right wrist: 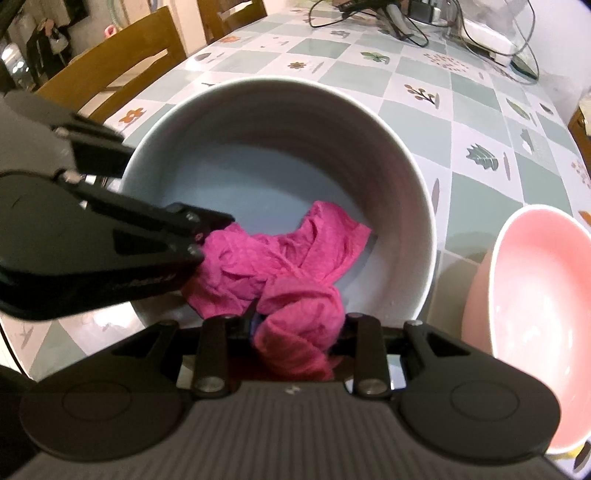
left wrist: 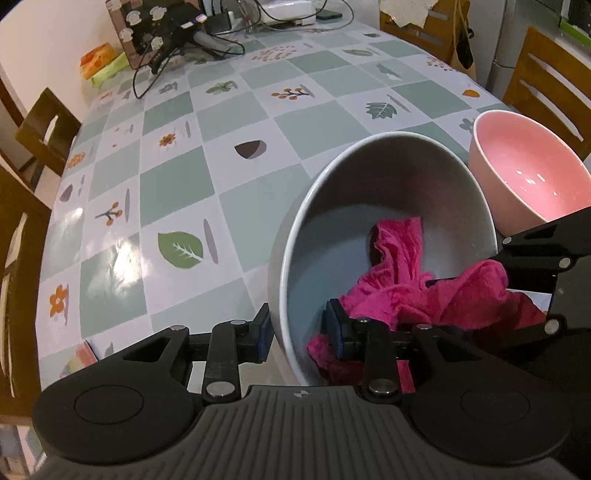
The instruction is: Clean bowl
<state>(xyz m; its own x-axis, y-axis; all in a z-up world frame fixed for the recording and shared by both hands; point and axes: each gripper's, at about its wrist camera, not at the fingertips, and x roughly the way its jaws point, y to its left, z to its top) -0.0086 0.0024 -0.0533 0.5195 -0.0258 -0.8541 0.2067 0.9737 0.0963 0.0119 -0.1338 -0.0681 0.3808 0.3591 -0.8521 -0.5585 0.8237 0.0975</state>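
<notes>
Altogether, one table (left wrist: 177,192) is seen bearing two bowls: a grey bowl (right wrist: 388,155), clamped at its rim by the left gripper (left wrist: 297,338), beside a pink bowl (right wrist: 535,332). One magenta cloth (right wrist: 280,258) inside is pinched by the right gripper (right wrist: 295,332). No writing can be read.

A home dining room: a counter (left wrist: 229,192) covered in a checked cloth printed with leaves and flowers, ringed by wooden dining chairs (left wrist: 48,129). At its far end lie household odds and ends, a tangle of cables and chargers (left wrist: 221,22), a printed cardboard box (left wrist: 144,29) and bright snack packets (left wrist: 98,61). A pink bowl (left wrist: 532,173) sits near the right edge.
</notes>
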